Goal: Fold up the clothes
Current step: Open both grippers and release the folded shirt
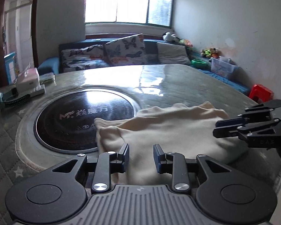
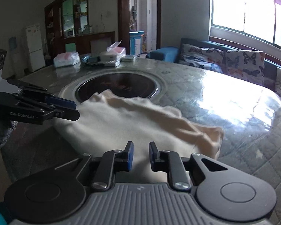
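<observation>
A cream garment [image 1: 170, 129] lies rumpled on the round table, its far edge overlapping the dark hob; it also shows in the right wrist view [image 2: 121, 123]. My left gripper [image 1: 141, 156] is open and empty above the garment's near edge; it also shows from the side in the right wrist view [image 2: 75, 110], at the garment's left edge. My right gripper [image 2: 141, 155] is open and empty over the garment's near side; it also shows in the left wrist view [image 1: 216, 128], at the garment's right side.
A dark round induction hob [image 1: 84, 116] is set in the middle of the glossy table [image 1: 178, 82]. Boxes and tissue packs [image 2: 110, 56] stand at the table's far side. A sofa with butterfly cushions [image 1: 125, 48] stands under the window. A red stool [image 1: 261, 92] stands at the right.
</observation>
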Demonstrator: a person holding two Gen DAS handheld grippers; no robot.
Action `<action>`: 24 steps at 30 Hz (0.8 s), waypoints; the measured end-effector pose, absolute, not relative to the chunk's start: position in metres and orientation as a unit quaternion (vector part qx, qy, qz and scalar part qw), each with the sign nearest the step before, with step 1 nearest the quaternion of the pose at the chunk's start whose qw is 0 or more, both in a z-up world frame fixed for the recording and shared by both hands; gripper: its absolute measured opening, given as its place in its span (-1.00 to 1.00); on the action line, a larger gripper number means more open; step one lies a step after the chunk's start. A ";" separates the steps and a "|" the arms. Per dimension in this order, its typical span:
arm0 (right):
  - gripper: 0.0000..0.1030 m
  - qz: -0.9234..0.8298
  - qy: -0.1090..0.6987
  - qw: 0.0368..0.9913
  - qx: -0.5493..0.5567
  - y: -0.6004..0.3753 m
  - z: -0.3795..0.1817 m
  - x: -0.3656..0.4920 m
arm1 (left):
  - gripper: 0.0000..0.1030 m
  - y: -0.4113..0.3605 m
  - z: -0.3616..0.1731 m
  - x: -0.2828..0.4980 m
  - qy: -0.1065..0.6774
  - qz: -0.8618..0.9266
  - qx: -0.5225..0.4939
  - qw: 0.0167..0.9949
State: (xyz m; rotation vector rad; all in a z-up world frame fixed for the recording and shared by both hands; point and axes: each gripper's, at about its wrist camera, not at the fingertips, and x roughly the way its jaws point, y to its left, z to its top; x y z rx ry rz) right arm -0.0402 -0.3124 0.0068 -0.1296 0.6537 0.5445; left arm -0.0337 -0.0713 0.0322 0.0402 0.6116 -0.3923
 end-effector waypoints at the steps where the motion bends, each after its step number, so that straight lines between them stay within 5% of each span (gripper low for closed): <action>1: -0.67 0.262 0.319 0.909 -0.060 -0.313 0.007 -0.037 | -0.40 -0.070 0.031 -0.028 0.304 -0.188 0.016 0.934; 24: -0.67 0.227 0.370 0.900 -0.050 -0.281 0.015 0.055 | -0.39 -0.097 0.031 0.050 0.338 -0.186 0.022 0.922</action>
